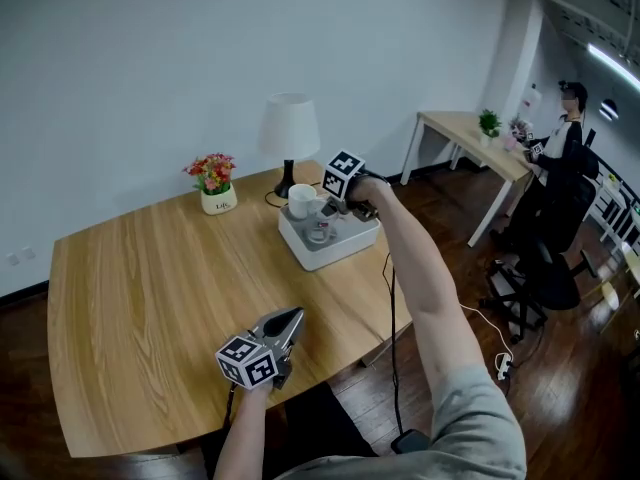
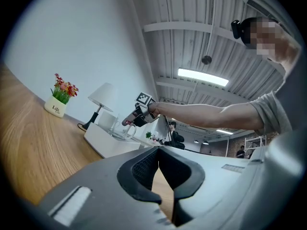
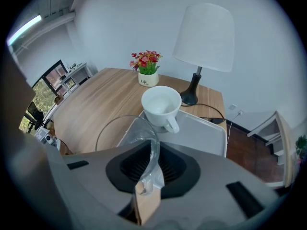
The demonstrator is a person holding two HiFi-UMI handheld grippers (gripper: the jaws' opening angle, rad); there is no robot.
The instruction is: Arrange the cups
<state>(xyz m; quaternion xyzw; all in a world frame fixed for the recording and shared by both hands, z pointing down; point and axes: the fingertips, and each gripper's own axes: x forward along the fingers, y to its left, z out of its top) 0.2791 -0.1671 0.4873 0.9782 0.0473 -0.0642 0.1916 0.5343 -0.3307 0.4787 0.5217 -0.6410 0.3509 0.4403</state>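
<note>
A clear glass cup stands on the pale grey tray beside a white mug. My right gripper points steeply down over the tray, and the glass cup's rim runs between its jaws. A small gap shows beside the glass wall, so the pads do not seem to press on it. In the head view the right gripper is over the tray, next to the white mug. My left gripper rests near the table's front edge, shut and holding nothing.
A white table lamp stands just behind the tray with its cable trailing on the wood. A small flower pot sits at the back left. Off to the right a person sits at another desk, with an office chair nearby.
</note>
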